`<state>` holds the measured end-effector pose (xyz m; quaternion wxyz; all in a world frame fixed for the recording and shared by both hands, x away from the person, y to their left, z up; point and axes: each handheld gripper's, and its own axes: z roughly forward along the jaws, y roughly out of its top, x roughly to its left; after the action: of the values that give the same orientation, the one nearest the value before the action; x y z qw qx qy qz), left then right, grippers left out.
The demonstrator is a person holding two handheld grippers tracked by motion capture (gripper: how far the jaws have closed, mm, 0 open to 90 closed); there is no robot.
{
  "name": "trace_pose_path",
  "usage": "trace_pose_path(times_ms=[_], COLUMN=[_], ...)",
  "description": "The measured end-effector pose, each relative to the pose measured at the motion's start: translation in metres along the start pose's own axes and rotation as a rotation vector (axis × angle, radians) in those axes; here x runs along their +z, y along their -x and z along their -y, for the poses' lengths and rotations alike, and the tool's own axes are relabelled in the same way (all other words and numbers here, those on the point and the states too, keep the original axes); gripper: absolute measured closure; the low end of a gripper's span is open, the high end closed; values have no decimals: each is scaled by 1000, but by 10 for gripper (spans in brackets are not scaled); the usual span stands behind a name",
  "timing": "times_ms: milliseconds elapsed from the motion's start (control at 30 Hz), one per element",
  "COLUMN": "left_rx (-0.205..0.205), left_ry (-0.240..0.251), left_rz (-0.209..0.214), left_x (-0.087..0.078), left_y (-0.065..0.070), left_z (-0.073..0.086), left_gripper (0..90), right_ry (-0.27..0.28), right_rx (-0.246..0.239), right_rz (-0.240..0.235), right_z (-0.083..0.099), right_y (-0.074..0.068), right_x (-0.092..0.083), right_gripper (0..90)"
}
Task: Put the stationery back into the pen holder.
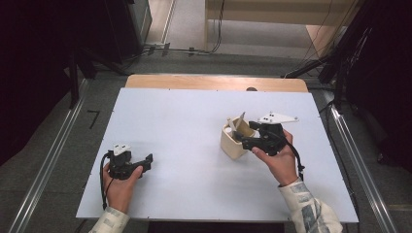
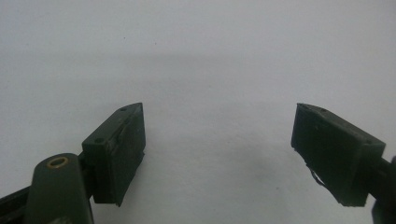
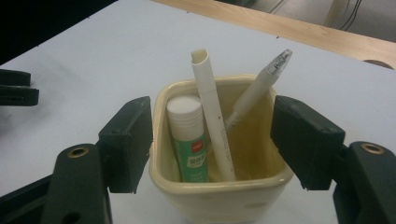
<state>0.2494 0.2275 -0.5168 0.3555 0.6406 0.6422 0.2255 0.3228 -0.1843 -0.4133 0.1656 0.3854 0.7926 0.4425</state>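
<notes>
White surface (image 1: pixel 184 145) carries cream cup (image 3: pixel 219 186), right of centre. Cup sits between right tongs (image 3: pixel 212 140), jaws apart, flanking cup walls, not pressing. Inside cup: glue stick (image 3: pixel 189 140), white pen (image 3: pixel 212 116), clear pen (image 3: pixel 257 88). Left tongs (image 2: pixel 217 154) apart, nothing between, well apart from cup.

A white table (image 1: pixel 194 126) with a bare wooden strip (image 1: pixel 216 82) along its far edge carries one cream cup (image 1: pixel 235 144), standing upright on the white surface, well short of that strip and toward its right end.
</notes>
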Motion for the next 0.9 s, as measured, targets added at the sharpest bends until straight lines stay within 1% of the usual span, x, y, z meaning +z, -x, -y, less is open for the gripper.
trace_pose_path(times_ms=[100,167,367,700,900], left_rx=[-1,-1,2,-1,1], left_ry=[1,1,-1,2,0], left_rz=[0,2,0,1,2], left_x=[0,1,0,0,0], left_y=[0,1,0,1,1], left_z=[0,0,0,0,0], left_gripper=[187,187,187,187,187], right_ry=[4,15,19,1,-9], right_rx=[-3,-13,-20,16,34], right_rz=[-3,9,16,49,73], right_z=[3,6,13,29,42], right_y=[1,1,3,15,25], right_x=[-4,-7,-15,-24,-30], right_gripper=[283,285,279,276,271])
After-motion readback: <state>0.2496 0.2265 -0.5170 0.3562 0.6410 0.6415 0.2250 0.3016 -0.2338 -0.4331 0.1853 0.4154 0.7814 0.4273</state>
